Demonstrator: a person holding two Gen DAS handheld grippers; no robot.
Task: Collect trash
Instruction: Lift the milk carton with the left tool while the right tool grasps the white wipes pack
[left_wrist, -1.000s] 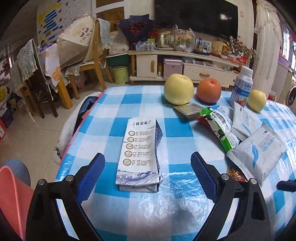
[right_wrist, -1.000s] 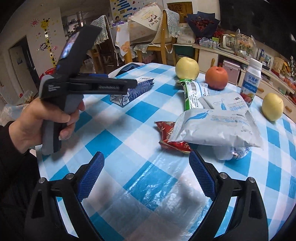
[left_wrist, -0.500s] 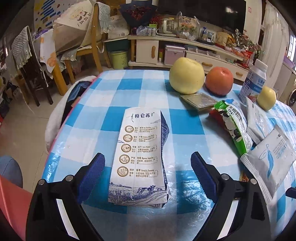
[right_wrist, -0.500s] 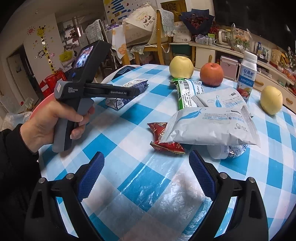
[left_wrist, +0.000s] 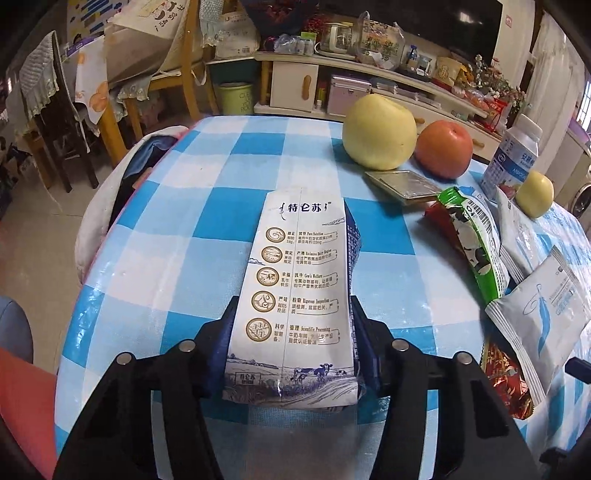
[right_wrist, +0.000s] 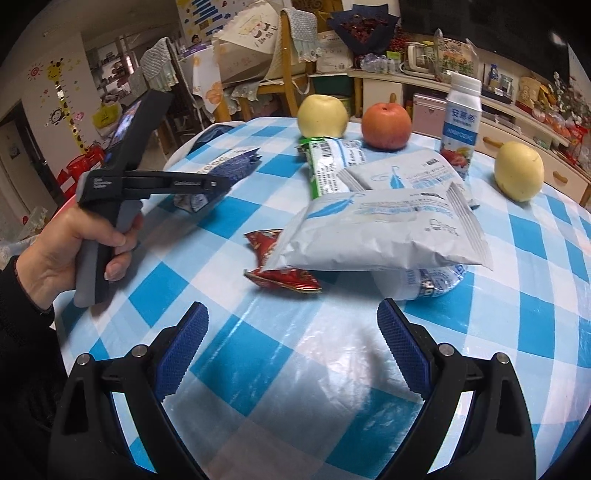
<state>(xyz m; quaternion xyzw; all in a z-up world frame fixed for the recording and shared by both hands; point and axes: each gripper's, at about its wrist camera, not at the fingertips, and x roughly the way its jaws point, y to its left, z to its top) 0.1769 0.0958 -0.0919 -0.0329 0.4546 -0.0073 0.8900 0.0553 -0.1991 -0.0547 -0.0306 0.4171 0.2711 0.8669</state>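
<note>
My left gripper (left_wrist: 291, 343) has just been closing, and the flattened milk carton (left_wrist: 299, 291) is now caught between the blue pads — half a second back those jaws stood wide with the carton lying loose between them. Now the pads press on both long edges near its lower end, low in the centre of the left wrist frame. For collecting trash, I judge that the first piece is secured and ready to come off the checked tablecloth (left_wrist: 207, 221), though it still looks to be lying flat on it.

From the right wrist view, my left hand (right_wrist: 70, 243) sits at the left edge of the frame, fingers curled round the grey handle, the tool angled downward toward the carton, whose far end pokes out beyond the tips in the upper-left part of the picture.

My right gripper (right_wrist: 291, 343) hangs with jaws well apart and nothing between them, pointing down at bare cloth at the bottom of its frame. Just beyond it, mid-frame, waits the rest — a white pillow pack (right_wrist: 380, 229) lying across a red foil wrapper (right_wrist: 273, 254), with a green-and-white wrapper (right_wrist: 325, 166) further up. The yellow apple (left_wrist: 378, 136), the red apple (left_wrist: 443, 147) and the yogurt bottle (left_wrist: 513, 158) stand toward the upper right of the left view; I would leave those alone.
</note>
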